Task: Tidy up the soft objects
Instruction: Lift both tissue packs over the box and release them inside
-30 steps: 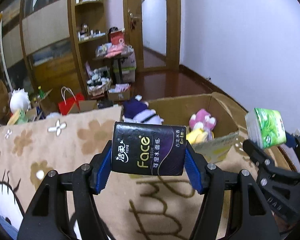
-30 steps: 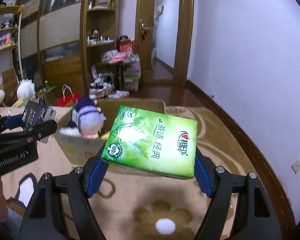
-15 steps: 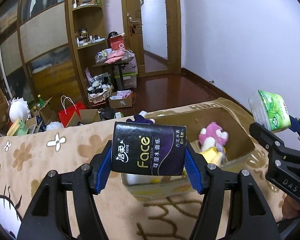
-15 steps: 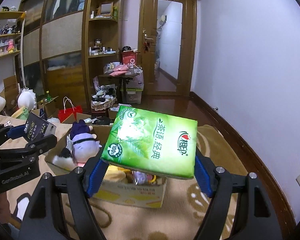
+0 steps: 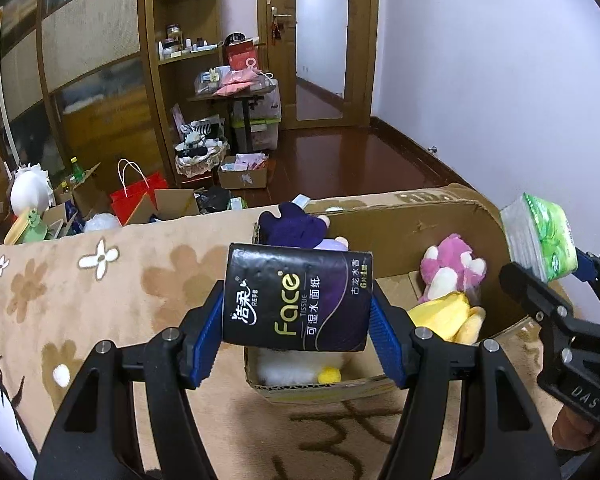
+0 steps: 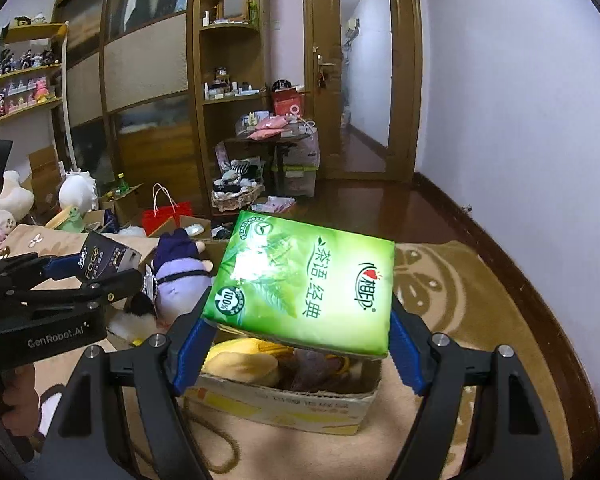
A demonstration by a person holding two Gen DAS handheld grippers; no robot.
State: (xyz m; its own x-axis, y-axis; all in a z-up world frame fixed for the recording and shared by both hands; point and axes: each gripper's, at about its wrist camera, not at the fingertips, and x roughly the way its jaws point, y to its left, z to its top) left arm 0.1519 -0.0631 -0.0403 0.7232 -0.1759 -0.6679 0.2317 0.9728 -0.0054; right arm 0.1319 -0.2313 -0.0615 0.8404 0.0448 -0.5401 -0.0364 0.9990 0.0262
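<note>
L gripper (image 5: 296,334) held level above the cardboard box (image 5: 452,216), jaws clamped on black tissue pack (image 5: 298,298), long axis left-right, label facing cam. R gripper (image 6: 300,344) over box's right part, jaws gripping green tissue pack (image 6: 304,280), flat face up, tilted down to the right. Box half full w/ plush toys (image 5: 452,264); carpet (image 5: 100,280) all round

Cardboard box (image 5: 416,224) open-topped below, but crowded: purple plush (image 5: 290,226) at the far left corner, pink plush (image 5: 452,264) and yellow plush (image 5: 446,316) on the right, white plush (image 5: 288,366) against the near wall. Bare cardboard floor showing only mid-box. Left of the box, open carpet (image 5: 112,280). Right of it, more bare carpet (image 6: 460,292) up to the wall (image 6: 520,120).
</note>
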